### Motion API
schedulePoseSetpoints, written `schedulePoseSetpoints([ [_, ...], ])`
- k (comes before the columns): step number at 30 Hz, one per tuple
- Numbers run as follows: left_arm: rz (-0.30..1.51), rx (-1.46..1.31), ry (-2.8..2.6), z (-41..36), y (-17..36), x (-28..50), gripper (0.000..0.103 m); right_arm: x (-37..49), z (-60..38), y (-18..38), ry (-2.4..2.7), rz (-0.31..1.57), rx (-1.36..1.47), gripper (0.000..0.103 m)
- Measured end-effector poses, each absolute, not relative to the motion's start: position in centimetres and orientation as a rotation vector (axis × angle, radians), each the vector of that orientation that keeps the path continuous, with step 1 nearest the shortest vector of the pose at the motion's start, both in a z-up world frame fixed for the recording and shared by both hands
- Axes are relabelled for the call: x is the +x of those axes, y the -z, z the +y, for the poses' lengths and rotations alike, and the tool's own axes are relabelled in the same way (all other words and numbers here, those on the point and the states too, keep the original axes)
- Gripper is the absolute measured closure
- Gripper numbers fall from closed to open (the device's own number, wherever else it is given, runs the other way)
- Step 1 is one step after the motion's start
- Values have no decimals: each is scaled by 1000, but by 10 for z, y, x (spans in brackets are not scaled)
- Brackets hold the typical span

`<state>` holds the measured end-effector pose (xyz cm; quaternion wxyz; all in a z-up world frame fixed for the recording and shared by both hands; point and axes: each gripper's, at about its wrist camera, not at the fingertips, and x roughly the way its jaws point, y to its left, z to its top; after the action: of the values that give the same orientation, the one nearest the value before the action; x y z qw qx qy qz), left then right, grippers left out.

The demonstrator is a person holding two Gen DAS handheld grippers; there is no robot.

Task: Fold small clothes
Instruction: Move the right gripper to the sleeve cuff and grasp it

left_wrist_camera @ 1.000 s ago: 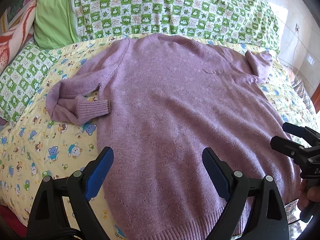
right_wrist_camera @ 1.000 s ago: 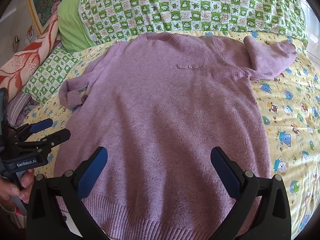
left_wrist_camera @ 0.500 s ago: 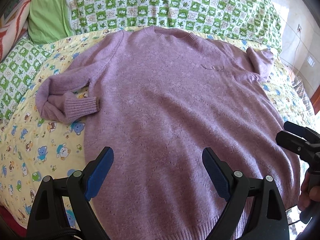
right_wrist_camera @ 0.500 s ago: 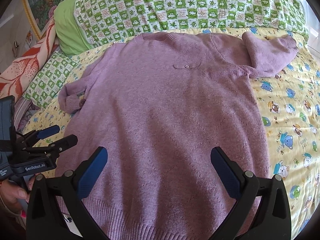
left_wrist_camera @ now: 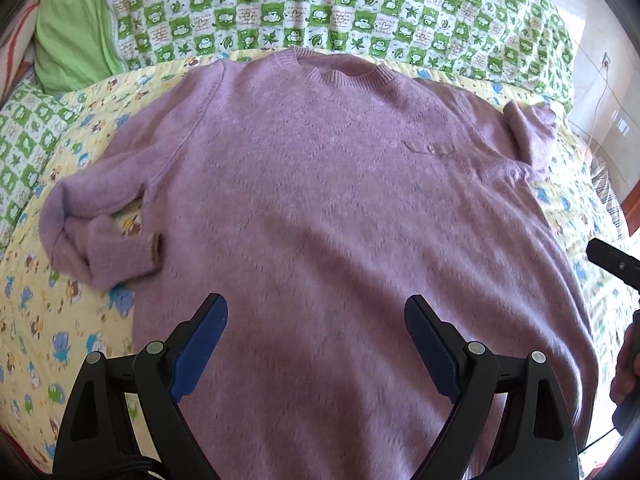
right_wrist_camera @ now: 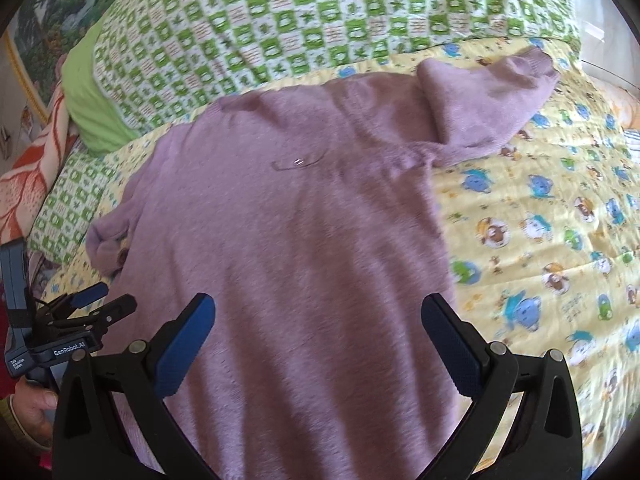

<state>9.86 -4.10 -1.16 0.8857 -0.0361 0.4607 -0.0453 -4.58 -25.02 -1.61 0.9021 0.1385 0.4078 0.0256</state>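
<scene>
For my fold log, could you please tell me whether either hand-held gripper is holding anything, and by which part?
Nothing is held: the left hand-held gripper and right hand-held gripper are both open above the flat purple knitted sweater.

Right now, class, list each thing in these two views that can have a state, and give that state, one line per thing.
purple sweater: spread flat, front up, unfolded
left sleeve: bent back on itself beside the body
right sleeve: folded back, cuff toward the pillows
left gripper: open, empty
right gripper: open, empty
</scene>
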Motion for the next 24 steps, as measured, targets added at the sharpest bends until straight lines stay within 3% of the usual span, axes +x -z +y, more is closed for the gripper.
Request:
schedulePoseSetpoints([
  [18, 945, -107, 79, -50, -2, 246, 12, 59, -466, -9, 250, 681, 569, 1],
  [21, 952, -107, 62, -49, 2, 274, 12, 85, -512, -11, 308, 639, 631, 8],
  [24, 959, -120, 40, -45, 7, 297, 12, 114, -551, -8, 338, 637, 665, 22],
])
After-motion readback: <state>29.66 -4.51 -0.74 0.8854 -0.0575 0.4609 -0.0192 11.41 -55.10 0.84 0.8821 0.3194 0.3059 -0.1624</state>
